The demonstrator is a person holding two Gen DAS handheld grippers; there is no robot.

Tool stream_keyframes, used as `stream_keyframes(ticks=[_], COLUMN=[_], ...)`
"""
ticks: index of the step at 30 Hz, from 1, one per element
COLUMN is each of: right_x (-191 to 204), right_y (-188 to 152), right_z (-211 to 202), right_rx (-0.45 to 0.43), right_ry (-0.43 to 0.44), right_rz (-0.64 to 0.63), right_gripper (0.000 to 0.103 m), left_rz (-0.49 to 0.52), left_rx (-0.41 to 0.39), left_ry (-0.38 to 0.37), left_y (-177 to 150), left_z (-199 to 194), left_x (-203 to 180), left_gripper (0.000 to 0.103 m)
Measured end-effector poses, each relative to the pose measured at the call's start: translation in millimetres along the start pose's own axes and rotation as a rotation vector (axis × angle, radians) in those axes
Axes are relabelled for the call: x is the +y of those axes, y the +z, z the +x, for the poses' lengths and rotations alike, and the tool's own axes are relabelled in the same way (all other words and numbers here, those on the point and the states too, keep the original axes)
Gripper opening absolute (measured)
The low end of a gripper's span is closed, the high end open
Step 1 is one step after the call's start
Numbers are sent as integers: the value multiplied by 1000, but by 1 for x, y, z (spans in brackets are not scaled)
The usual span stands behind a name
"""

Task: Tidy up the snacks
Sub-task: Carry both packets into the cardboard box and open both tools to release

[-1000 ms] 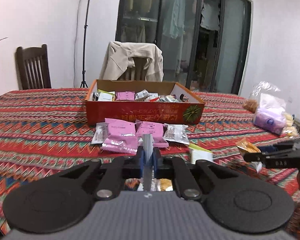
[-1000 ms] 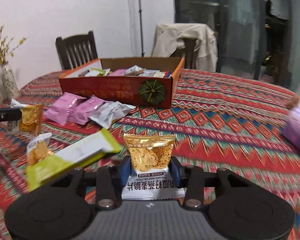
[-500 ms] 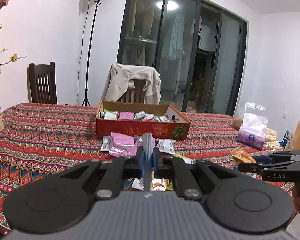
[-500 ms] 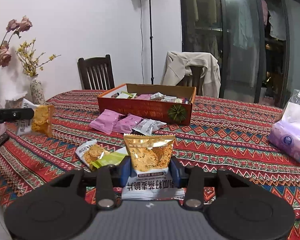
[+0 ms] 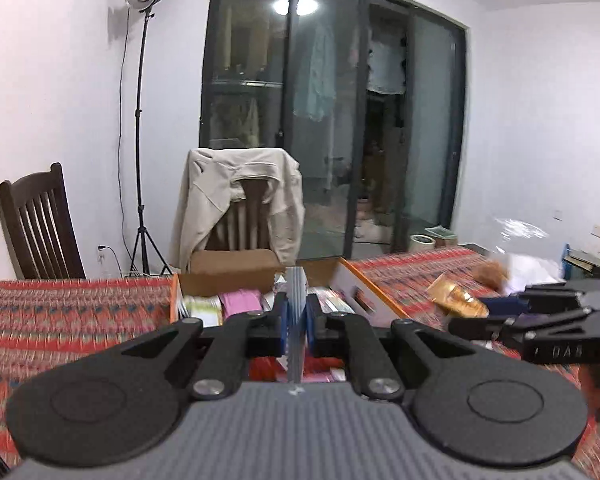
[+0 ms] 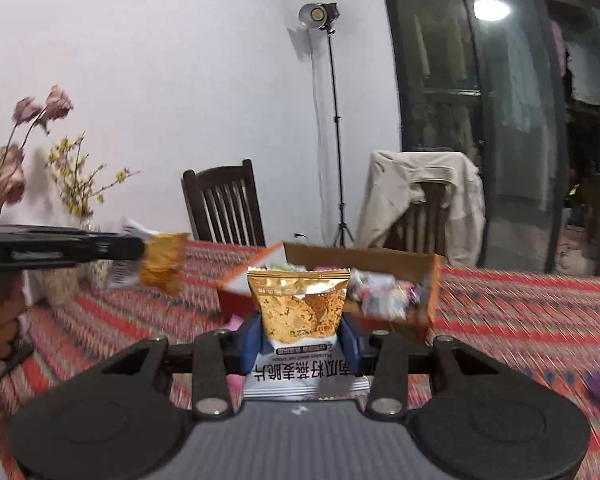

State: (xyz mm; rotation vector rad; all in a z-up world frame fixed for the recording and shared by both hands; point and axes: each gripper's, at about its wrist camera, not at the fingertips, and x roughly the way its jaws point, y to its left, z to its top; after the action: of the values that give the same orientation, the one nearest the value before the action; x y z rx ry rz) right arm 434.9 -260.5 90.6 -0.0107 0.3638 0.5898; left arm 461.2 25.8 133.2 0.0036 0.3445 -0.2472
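Packets (image 6: 298, 312) carried toward box (image 6: 420, 268), one clamped edge-on in left gripper (image 5: 296, 312), another in right gripper (image 6: 298, 340); release over box judged next.

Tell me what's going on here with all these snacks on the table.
A person is sorting snacks with a hand-held gripper in each hand. The right hand-held gripper is shut on a gold and white snack packet, and the left hand-held gripper is shut on a similar packet, seen edge-on in its own view. Both are up near the open cardboard box, which already holds assorted snacks.
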Motion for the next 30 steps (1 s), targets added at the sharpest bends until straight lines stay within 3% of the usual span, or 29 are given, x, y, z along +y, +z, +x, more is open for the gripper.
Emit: stream_keyframes(ticks=[3, 7, 11, 14, 16, 18, 20, 24, 30], right_x=[-12, -16, -27, -34, -37, -30, -25, -22, -21], right_y=[34, 56, 50, 38, 31, 26, 22, 23, 51], right_z=[60, 148, 232, 276, 294, 311, 319, 315, 266], right_rx=[27, 113, 244, 308, 330, 350, 368, 351, 271], right_ry=[37, -38, -65, -64, -35, -31, -18, 15, -13], right_rz=[32, -19, -6, 48, 100, 94, 94, 117, 85], right_gripper=[41, 41, 41, 41, 41, 44, 45, 59, 59], left_rz=[-12, -54, -127, -159, -182, -201, -190, -161, -83], left_rx=[35, 106, 197, 219, 232, 231, 211, 179, 110], left_ry=[9, 22, 46, 80, 97, 115, 136, 150, 139], left_y=[20, 23, -2, -24, -32, -35, -30, -20, 1], left_z=[56, 123, 173, 194, 202, 202, 197, 168, 107], left_x=[14, 32, 54, 66, 78, 91, 102, 109, 92], left_gripper=[9, 9, 9, 10, 18, 40, 43, 51, 68])
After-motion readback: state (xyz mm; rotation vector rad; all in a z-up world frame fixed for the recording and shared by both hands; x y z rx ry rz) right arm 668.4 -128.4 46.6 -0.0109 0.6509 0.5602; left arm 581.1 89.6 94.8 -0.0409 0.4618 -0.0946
